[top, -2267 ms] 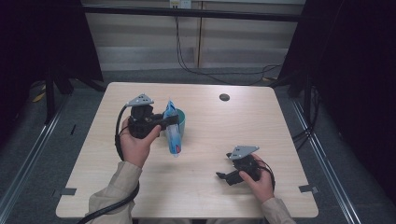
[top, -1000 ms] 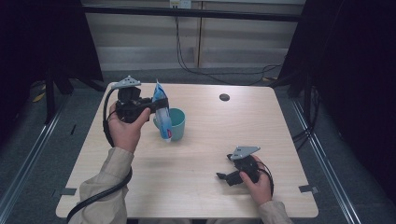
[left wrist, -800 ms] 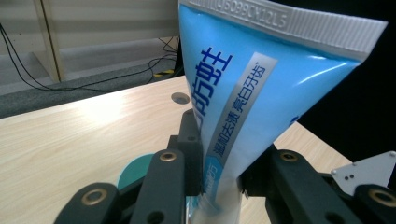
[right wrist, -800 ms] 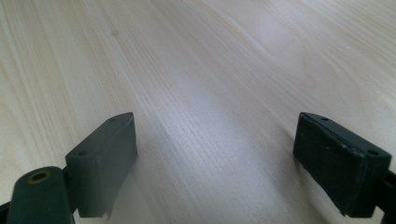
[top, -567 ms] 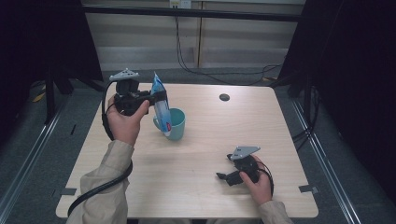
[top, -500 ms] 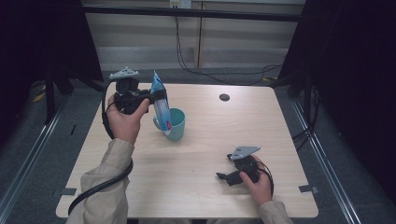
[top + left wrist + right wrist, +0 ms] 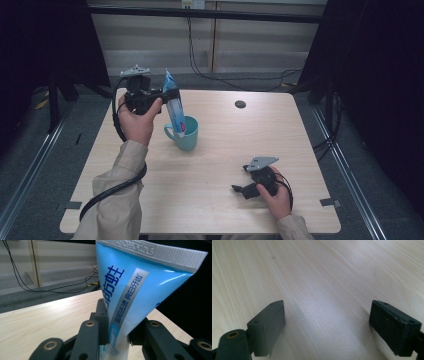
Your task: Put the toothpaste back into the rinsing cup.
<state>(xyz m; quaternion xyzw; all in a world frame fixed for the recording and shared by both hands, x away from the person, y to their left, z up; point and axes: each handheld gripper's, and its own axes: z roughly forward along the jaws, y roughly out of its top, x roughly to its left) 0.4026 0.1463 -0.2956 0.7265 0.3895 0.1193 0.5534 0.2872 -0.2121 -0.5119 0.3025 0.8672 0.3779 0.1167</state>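
Now the left tool (image 7: 170, 94), upper left of the frame, is clamped on the blue toothpaste tube (image 7: 174, 107), its lower end dipping into the teal mug (image 7: 186, 135). Next, likely: lower, then release. The right tool (image 7: 244, 186) rests wide open, empty, on the table (image 7: 220, 200).

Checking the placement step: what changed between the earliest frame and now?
The left gripper lifted the blue toothpaste tube from flat on the table to upright, lower end inside the teal mug, jaws clamped throughout. The right gripper stayed open, resting on the wooden table.
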